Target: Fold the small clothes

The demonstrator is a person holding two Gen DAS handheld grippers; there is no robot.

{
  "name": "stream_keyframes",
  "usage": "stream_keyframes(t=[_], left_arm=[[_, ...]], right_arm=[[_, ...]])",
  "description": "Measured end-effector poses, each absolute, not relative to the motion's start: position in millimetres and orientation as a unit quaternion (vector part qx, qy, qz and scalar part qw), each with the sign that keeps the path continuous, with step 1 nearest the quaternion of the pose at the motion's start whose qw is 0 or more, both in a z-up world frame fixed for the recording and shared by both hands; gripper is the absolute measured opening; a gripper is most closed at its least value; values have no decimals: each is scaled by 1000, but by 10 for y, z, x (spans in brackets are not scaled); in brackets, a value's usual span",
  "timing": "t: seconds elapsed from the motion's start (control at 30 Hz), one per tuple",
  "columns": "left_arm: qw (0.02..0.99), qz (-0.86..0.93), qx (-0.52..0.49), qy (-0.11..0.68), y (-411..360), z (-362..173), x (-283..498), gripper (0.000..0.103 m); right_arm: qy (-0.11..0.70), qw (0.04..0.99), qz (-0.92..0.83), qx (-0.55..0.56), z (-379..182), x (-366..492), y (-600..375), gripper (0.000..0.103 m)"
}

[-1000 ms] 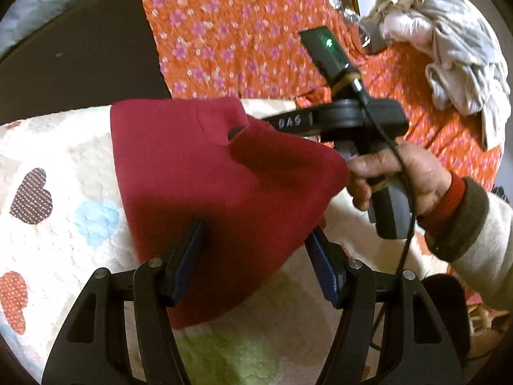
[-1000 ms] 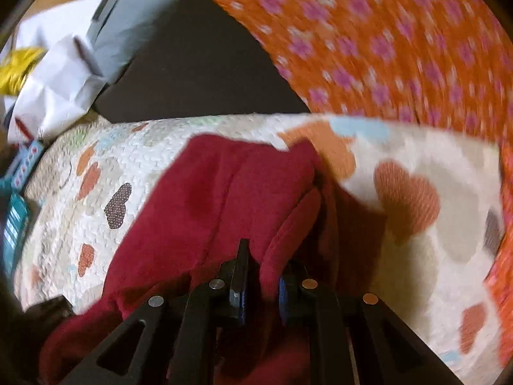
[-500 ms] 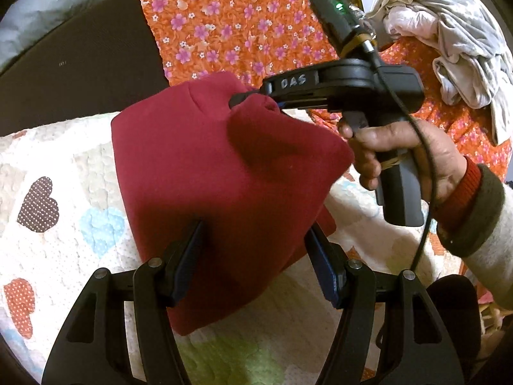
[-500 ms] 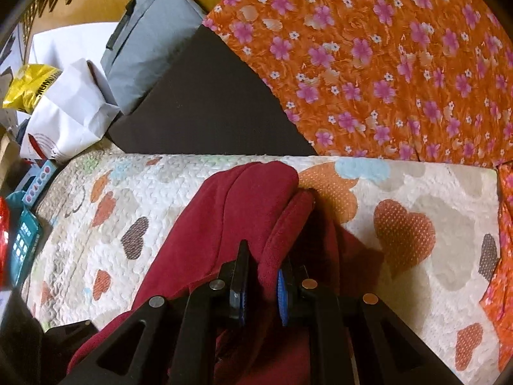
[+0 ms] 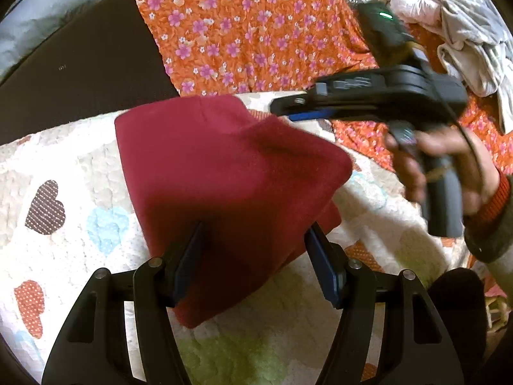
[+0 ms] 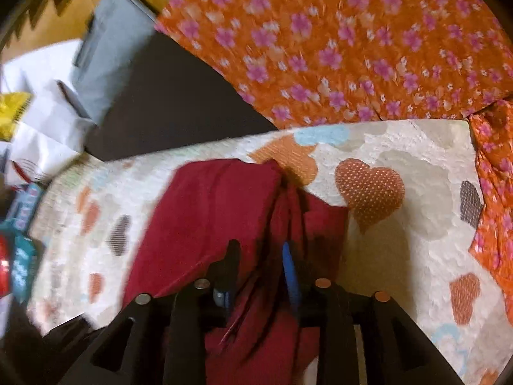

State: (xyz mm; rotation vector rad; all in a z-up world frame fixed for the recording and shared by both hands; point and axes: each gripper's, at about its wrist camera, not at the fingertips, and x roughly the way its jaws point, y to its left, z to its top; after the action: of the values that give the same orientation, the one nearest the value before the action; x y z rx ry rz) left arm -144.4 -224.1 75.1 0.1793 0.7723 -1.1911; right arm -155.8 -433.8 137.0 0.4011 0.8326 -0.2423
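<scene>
A dark red garment (image 5: pixel 224 173) lies folded over on a white quilt with coloured hearts (image 5: pixel 64 166). My left gripper (image 5: pixel 253 240) is open, its fingers straddling the near edge of the garment. In the left wrist view my right gripper (image 5: pixel 282 110) hovers just past the garment's far right corner, jaws parted, clear of the cloth. In the right wrist view the right gripper (image 6: pixel 261 250) is open with the red garment (image 6: pixel 208 211) lying loose between and ahead of its fingers.
An orange floral cloth (image 5: pixel 243 32) covers the far side, beside a dark surface (image 5: pixel 80 73). A heap of grey and white clothes (image 5: pixel 455 22) lies at the far right. White paper bags and boxes (image 6: pixel 35 134) sit at the left in the right wrist view.
My right gripper opened and let go of the red garment's corner, then drew back to the right. The folded layer dropped flat. The left gripper stayed in place.
</scene>
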Motion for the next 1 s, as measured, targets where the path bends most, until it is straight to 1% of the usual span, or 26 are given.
stream_keyframes(t=[0.03,0.07,0.1,0.2,0.37,0.43,0.47,0.5,0.53,0.57,0.6,0.63,0.7,0.8,0.83,0.93,0.97,1.0], left_arm=[[754,-548,81,351,-2216,784,-1439,64],[754,-552,79,346,-2175,835,-1433,64],[755,-556,75,340,-2127,892,-1425,64],[759,-558,76,326,-2042,973,-1399,64],[760,-551,81,335,-1981,971,-1318,64],[762,-546,82,339,-1991,942,-1308,64],[762,-544,82,342,-2002,926,-1306,64],[762,-541,83,346,-2011,906,-1308,64],[762,-540,84,348,-2024,897,-1311,64],[760,-541,86,349,-2032,896,-1322,64],[759,-544,89,347,-2041,902,-1341,64],[759,-545,90,346,-2050,907,-1354,64],[758,-544,98,347,-2113,878,-1366,64],[759,-522,116,371,-2217,724,-1329,64],[761,-514,121,378,-2228,684,-1315,64],[766,-499,124,386,-2220,623,-1280,64],[766,-498,120,388,-2222,619,-1268,64],[766,-497,116,390,-2225,616,-1251,64]], right_arm=[[396,890,-106,202,1420,-1640,-4295,36],[393,891,-98,207,1452,-1696,-4258,42],[388,892,-86,216,1489,-1781,-4195,45],[390,888,-61,235,1462,-1851,-4042,47],[386,876,-20,289,1312,-1843,-3893,47],[399,869,-14,293,1171,-1791,-3858,47],[409,866,-21,286,1115,-1781,-3858,39],[421,864,-39,273,1039,-1774,-3853,19],[422,865,-45,268,1023,-1794,-3857,11],[418,869,-47,260,1033,-1838,-3856,7],[411,880,-54,232,1098,-1921,-3819,7],[410,887,-64,204,1145,-1991,-3785,7],[417,886,-81,188,1116,-2084,-3756,6],[455,864,-99,192,796,-2057,-3812,6],[457,861,-99,199,746,-2058,-3821,6],[422,870,-83,242,890,-2124,-3907,7],[404,873,-81,259,976,-2152,-3964,14],[385,878,-85,273,1057,-2175,-4030,28]])
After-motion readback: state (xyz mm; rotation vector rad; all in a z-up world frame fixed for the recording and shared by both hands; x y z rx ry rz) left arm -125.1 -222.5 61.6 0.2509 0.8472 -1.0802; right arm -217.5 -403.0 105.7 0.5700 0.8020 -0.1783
